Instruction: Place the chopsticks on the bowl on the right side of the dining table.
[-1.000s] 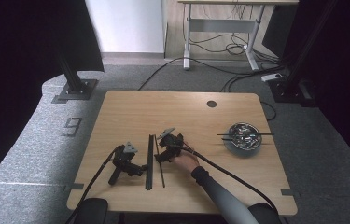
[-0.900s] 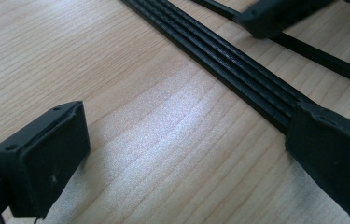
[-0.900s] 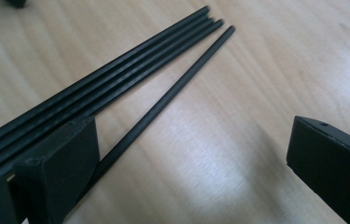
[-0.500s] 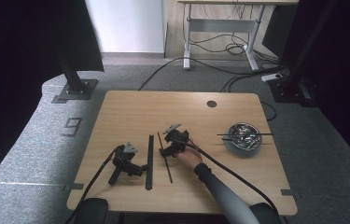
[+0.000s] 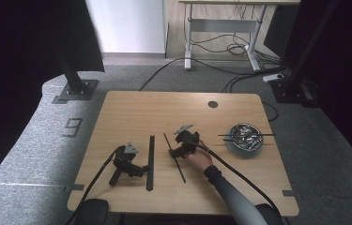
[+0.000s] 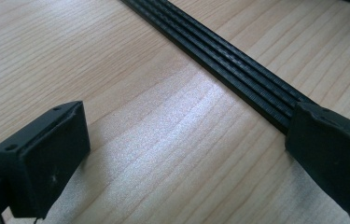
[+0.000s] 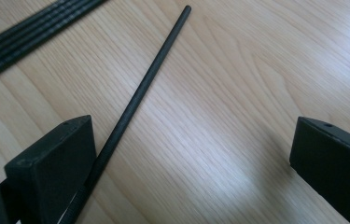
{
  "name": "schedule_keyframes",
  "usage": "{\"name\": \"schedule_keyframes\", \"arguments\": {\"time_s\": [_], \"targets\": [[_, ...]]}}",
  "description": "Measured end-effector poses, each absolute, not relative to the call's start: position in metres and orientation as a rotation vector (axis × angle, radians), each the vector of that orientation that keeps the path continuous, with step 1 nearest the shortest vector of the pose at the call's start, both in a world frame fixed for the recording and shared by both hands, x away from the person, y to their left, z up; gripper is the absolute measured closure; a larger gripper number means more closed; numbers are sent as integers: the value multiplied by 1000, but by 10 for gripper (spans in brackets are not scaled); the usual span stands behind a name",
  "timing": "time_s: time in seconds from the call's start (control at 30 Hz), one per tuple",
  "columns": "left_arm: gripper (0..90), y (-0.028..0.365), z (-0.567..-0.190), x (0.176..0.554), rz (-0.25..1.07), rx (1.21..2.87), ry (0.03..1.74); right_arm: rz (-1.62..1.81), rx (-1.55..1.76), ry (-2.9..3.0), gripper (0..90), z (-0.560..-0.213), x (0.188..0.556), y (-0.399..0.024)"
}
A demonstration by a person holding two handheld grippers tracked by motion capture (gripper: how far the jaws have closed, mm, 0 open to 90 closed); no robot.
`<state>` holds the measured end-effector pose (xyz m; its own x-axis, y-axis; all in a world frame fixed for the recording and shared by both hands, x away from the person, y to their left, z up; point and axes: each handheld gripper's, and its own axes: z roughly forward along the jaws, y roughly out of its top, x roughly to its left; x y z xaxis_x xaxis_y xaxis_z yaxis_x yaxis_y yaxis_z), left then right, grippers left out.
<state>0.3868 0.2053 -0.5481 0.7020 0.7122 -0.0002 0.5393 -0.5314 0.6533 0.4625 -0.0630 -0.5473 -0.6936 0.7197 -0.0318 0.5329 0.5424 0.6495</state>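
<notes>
Rod lies on the tabletop, touching the right gripper's left jaw. Both grippers' jaws gape wide, holding nothing. Strip runs under the left gripper's right jaw.

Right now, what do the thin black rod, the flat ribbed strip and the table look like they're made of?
Thin rod: matte black, probably plastic or carbon; no shine.
Flat ribbed strip: dull black, lengthwise grooves, likely plastic or rubber.
Table: light wood or wood laminate, visible grain, soft sheen.
</notes>
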Motion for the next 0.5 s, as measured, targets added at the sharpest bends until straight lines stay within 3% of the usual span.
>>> {"name": "schedule_keyframes", "arguments": {"time_s": [0.5], "targets": [[0, 205, -548, 387, 353, 2271, 950, 908, 1090, 2475, 0, -549, 449, -101]]}}
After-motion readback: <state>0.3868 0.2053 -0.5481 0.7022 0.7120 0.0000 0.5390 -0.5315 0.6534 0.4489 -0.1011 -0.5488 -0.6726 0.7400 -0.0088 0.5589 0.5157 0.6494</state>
